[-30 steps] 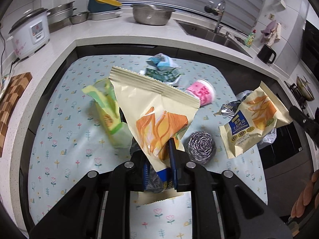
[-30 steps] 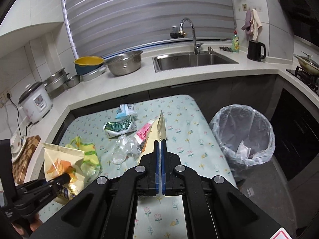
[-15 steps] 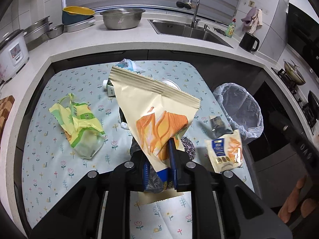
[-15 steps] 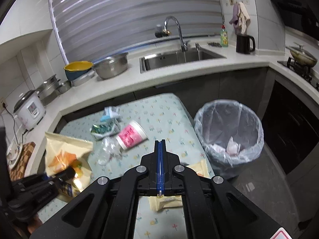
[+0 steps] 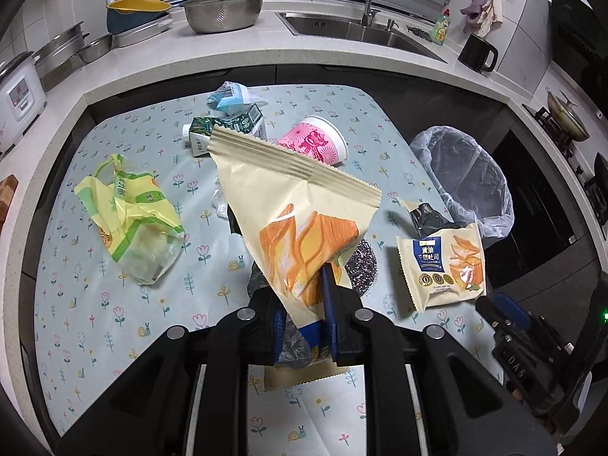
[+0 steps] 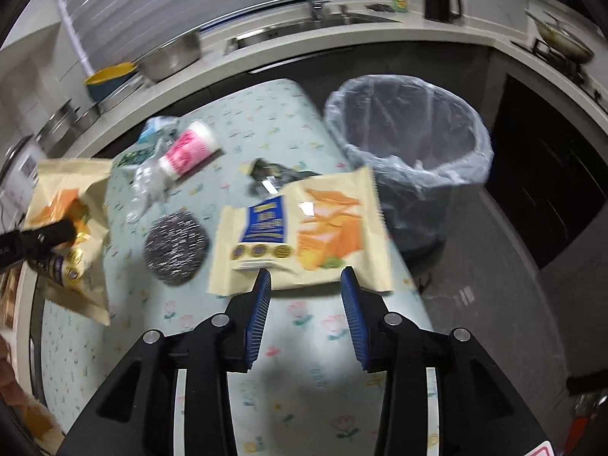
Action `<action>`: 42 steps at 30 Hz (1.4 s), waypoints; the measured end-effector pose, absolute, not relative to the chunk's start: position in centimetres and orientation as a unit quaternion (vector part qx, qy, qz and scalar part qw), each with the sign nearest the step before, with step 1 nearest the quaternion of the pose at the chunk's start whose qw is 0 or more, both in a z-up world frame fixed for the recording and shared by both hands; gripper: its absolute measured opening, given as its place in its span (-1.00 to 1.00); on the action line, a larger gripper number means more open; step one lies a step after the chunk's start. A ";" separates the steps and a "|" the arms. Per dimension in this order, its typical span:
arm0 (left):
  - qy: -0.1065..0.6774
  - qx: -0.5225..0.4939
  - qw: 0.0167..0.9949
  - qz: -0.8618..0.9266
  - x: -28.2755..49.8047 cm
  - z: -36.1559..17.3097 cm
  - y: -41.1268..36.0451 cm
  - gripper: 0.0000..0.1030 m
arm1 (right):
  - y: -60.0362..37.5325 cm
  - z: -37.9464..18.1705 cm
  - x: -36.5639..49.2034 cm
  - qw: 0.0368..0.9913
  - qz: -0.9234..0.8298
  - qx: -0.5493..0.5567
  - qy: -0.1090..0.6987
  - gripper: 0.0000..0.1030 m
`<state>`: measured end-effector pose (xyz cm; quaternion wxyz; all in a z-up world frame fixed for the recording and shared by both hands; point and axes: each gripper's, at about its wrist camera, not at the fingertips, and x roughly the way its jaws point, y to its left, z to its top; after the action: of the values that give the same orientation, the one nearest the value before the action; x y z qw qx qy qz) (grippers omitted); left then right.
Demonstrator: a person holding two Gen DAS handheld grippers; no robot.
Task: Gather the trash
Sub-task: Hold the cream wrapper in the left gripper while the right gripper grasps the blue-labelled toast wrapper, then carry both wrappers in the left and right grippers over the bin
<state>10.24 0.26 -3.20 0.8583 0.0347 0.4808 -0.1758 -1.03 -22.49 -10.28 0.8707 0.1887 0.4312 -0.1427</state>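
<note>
Right gripper (image 6: 306, 279) just opened, empty, above cream bread wrapper (image 6: 304, 230) lying flat on counter (image 6: 304, 342); left gripper (image 5: 304, 304) clamped on matching crumpled wrapper (image 5: 296, 224).

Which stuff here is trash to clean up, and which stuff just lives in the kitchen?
Trash job: bread wrapper in left tool, second wrapper, pink cup, yellow bag, carton, bin.

Just kitchen things: rice cooker, colander, kettle, dish soap.
</note>
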 end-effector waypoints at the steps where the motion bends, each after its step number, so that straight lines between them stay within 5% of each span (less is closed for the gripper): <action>1: 0.482 0.036 0.857 -0.177 10.1 -3.3 0.0 -0.68 | -23.3 -10.4 -1.3 0.869 -0.150 0.199 0.428 -0.05; 8: 0.487 0.051 0.850 -0.195 9.4 -3.9 -2.6 -0.67 | -26.7 -11.6 -0.3 0.856 -0.162 0.232 0.432 0.14; 19: 0.502 0.071 0.837 -0.208 8.5 -5.3 -5.3 -0.67 | -26.1 -14.1 3.2 0.845 -0.124 0.251 0.455 0.15; 25: 0.506 0.075 0.833 -0.209 8.6 -5.6 -5.9 -0.67 | -24.9 -14.4 3.6 0.849 -0.106 0.235 0.462 -0.54; 26: 0.506 0.075 0.833 -0.210 8.6 -5.6 -6.0 -0.67 | -24.8 -14.1 3.6 0.851 -0.103 0.232 0.460 -0.80; 42: 0.472 0.074 0.846 -0.236 10.3 -2.5 -10.0 -0.75 | -28.9 -6.9 3.8 0.885 -0.145 0.228 0.378 -0.80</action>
<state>10.33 -9.96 -2.54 0.8459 0.0741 0.4724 -0.2364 3.75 -28.94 -6.86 0.8855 0.2282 0.3781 -0.1448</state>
